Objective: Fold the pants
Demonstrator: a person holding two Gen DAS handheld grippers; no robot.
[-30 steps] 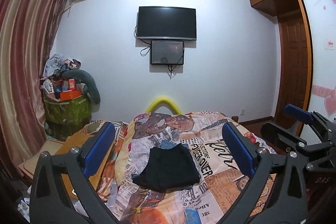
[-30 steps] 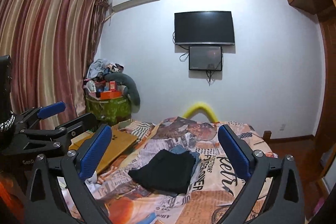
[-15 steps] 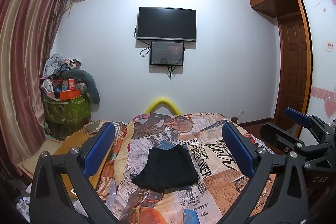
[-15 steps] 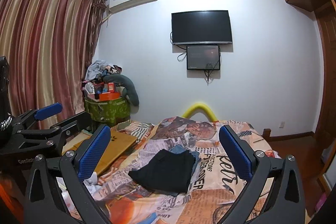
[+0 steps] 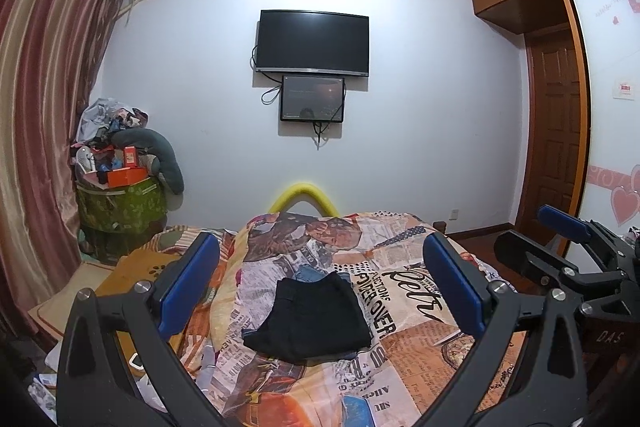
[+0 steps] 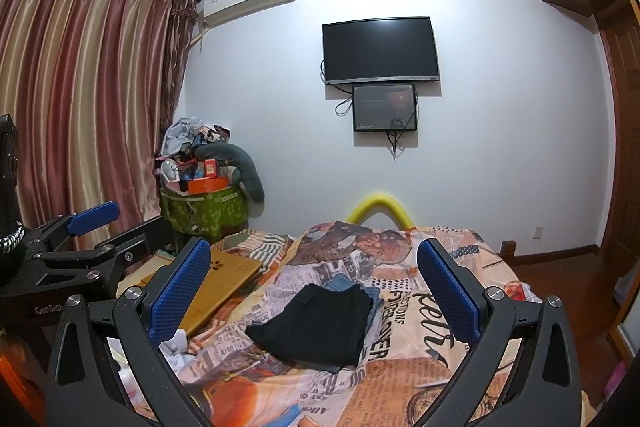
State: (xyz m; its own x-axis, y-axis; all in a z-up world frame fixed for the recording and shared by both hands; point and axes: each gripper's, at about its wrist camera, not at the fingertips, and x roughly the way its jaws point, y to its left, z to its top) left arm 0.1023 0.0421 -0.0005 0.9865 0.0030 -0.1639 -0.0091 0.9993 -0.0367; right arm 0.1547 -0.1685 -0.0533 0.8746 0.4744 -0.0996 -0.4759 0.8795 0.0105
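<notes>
I hold both grippers raised above the near end of a bed, well apart from the cloth. My left gripper (image 5: pixel 322 287) has its blue-padded jaws spread wide and empty; my right gripper (image 6: pixel 314 291) is spread wide and empty too. The black pants (image 5: pixel 310 317), folded into a compact rectangle, lie on the newspaper-print bedspread (image 5: pixel 404 307) near the middle of the bed, partly on top of folded blue jeans (image 6: pixel 370 293). A dark television (image 5: pixel 312 43) hangs on the far wall.

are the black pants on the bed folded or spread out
Folded. The black pants lie as a compact, roughly square stack on the newspaper-print bedspread, no legs extended. Both grippers hover open, clear of them.
</notes>
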